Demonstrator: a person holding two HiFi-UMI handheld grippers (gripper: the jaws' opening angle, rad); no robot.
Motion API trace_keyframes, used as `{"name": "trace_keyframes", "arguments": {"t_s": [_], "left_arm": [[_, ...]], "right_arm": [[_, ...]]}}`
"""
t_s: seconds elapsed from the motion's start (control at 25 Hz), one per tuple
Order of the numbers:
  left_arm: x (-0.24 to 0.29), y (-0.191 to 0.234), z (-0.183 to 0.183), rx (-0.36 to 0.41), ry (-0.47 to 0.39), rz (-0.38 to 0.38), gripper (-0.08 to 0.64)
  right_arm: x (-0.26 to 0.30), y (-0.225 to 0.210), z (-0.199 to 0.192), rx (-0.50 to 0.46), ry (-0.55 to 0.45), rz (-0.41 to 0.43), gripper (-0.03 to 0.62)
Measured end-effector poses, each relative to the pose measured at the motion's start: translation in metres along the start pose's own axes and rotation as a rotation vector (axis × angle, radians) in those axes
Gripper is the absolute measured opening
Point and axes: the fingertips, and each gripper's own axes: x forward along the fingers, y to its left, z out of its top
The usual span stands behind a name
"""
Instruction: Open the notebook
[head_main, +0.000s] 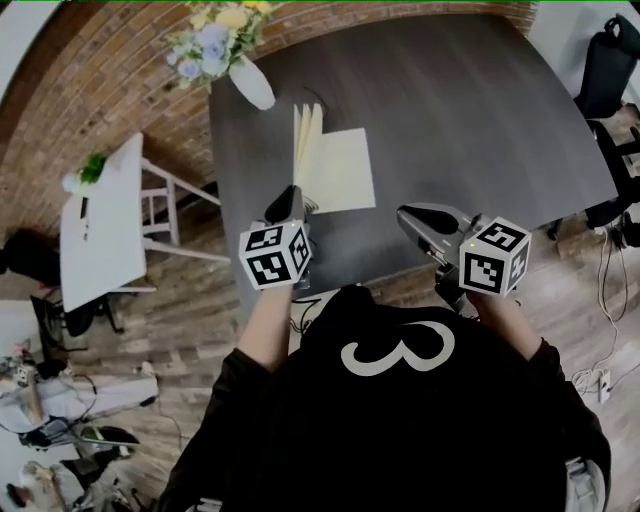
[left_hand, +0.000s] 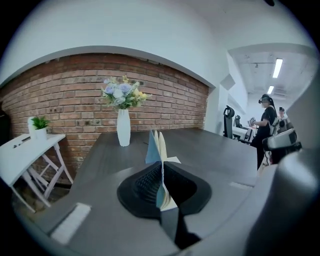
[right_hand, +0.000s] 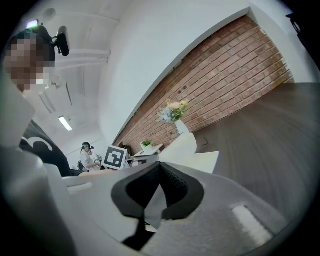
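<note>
The notebook (head_main: 340, 170) lies open on the dark table (head_main: 480, 120), one cream page flat and the blue cover with some pages standing upright at its left. My left gripper (head_main: 288, 200) is at the near end of those upright leaves. In the left gripper view its jaws (left_hand: 161, 167) are closed, with a blue and cream sliver of the notebook (left_hand: 157, 145) pinched between them. My right gripper (head_main: 412, 215) hovers to the right of the notebook, apart from it. In the right gripper view its tips (right_hand: 160, 167) meet with nothing held, and the notebook (right_hand: 192, 155) lies beyond.
A white vase of flowers (head_main: 250, 80) stands at the table's far left corner. A white side table (head_main: 100, 225) with a small plant sits left of the table, and black office chairs (head_main: 610, 70) at the right. A person (left_hand: 265, 125) stands far off.
</note>
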Motion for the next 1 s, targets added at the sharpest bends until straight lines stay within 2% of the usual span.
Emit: {"name": "trace_keyframes", "arguments": {"t_s": [0.2,0.44,1.0], "left_arm": [[-0.013,0.03,-0.008,-0.097,-0.021,0.024,0.035],[-0.023,0.06,-0.024,-0.207,-0.001,0.016,0.035],[-0.023,0.104,-0.059,-0.304,0.126,-0.095,0.048]], "right_arm": [[0.018,0.011,0.002,-0.03,0.022,0.017,0.0],[0.036,0.021,-0.001,-0.02,0.043,0.0,0.0],[0.084,0.037,0.001,0.044,0.046,-0.088,0.0]]}}
